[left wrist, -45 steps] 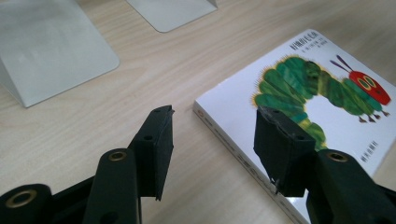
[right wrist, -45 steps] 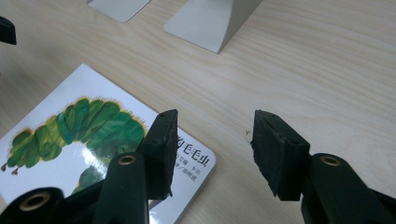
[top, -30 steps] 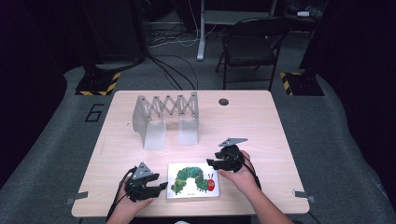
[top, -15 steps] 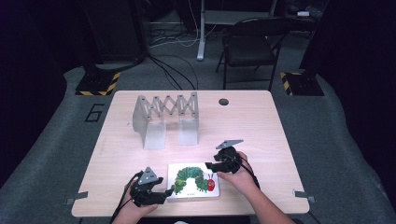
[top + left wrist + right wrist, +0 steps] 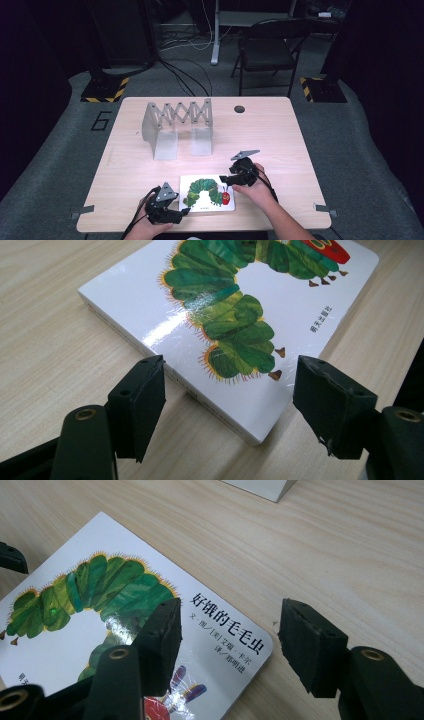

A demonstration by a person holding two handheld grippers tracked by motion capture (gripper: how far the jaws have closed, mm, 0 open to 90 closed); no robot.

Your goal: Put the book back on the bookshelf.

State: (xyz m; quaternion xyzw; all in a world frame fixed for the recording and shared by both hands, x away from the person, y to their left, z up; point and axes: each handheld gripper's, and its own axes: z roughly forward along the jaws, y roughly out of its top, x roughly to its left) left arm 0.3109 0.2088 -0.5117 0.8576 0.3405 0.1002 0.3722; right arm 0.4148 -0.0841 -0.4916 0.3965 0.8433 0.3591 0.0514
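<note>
A white board book [image 5: 207, 192] with a green caterpillar on its cover lies flat near the table's front edge. My left gripper [image 5: 183, 211] is at the book's near left corner. In the left gripper view its jaws [image 5: 235, 400] stand open on either side of that corner of the book [image 5: 240, 315] without touching it. My right gripper [image 5: 225, 179] is at the book's far right corner. One of its jaws [image 5: 227, 640] hovers over the book's cover [image 5: 65, 630] and the other over bare table. Both pairs of jaws have just been opening.
A metal accordion rack [image 5: 177, 125] stands at the back left of the table [image 5: 280, 135], and its pale foot [image 5: 260, 487] shows in the right gripper view. A round grommet [image 5: 239, 109] sits near the far edge. A folding chair [image 5: 265, 50] and floor cables lie beyond.
Both grippers' jaws have spread wider. My left hand has slid a little right and toward the table's near edge. The book and my right hand have stayed put.
</note>
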